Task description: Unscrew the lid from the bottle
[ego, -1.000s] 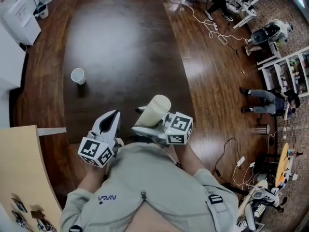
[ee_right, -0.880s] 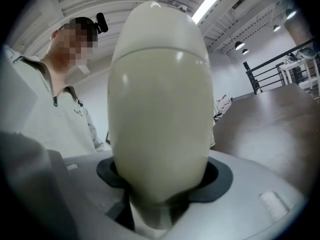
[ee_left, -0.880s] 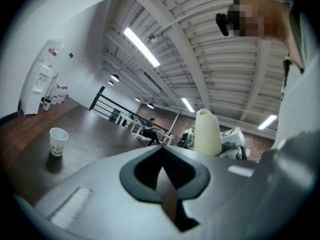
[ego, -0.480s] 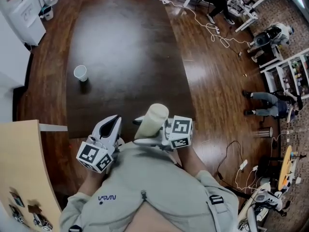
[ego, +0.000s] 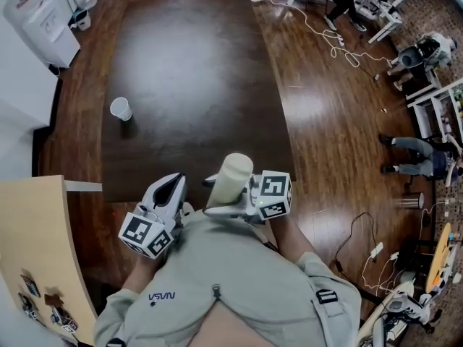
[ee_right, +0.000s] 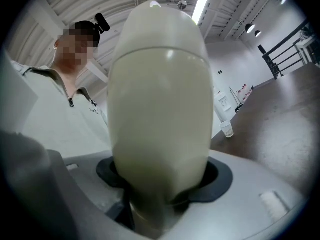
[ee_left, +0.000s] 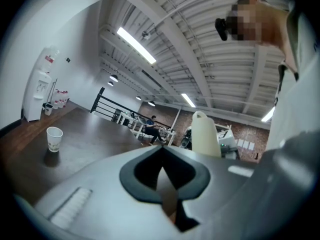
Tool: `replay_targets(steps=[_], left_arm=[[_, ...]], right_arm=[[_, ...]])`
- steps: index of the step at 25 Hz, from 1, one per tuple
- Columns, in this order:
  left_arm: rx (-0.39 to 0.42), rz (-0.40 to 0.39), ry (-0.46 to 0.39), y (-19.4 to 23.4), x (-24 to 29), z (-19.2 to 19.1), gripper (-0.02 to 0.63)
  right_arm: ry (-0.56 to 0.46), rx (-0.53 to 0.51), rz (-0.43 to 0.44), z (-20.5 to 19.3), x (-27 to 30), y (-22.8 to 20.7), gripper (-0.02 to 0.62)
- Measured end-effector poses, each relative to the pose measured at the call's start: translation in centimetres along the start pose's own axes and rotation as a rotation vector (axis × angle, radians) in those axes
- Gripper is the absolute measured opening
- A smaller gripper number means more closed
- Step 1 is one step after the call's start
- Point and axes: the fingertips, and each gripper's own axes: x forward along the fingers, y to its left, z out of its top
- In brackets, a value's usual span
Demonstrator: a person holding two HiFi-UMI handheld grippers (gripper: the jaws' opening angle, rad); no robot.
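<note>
One bottle (ego: 233,178), one paper cup (ego: 120,108) and one table (ego: 195,85).

The left tool (ego: 172,183) is held close to the chest over the near edge of the desk (ego: 188,85), pointing level and away from the body. Its jaws are pressed together with nothing between them. The right tool (ego: 217,196) is just beside it, turned sideways toward the left one. Its jaws are spread wide and clamped round the lower body of an upright cream bottle (ego: 233,173). The left forearm (ego: 136,275) and right arm (ego: 296,246) are bent in tight beside the chest.
</note>
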Motion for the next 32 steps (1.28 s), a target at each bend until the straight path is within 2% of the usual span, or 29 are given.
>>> replay_targets(steps=[14,23,32], left_arm=[[-0.005,0.031,0.026,-1.7,2.0,-1.1,0.003],[-0.032,0.052,-0.012,-2.1,1.7,-0.1,0.003],[-0.051,0.059,-0.014,-2.1,1.5,-0.2,0.003]], right_arm=[[0.009,0.026,0.039,-1.0,-2.8,-0.6,0.299],[0.035,0.026,0.047,-0.5,-3.0,-0.3,0.299],[0.053,0.041,0.057,-0.8,-2.8,0.1,0.299]])
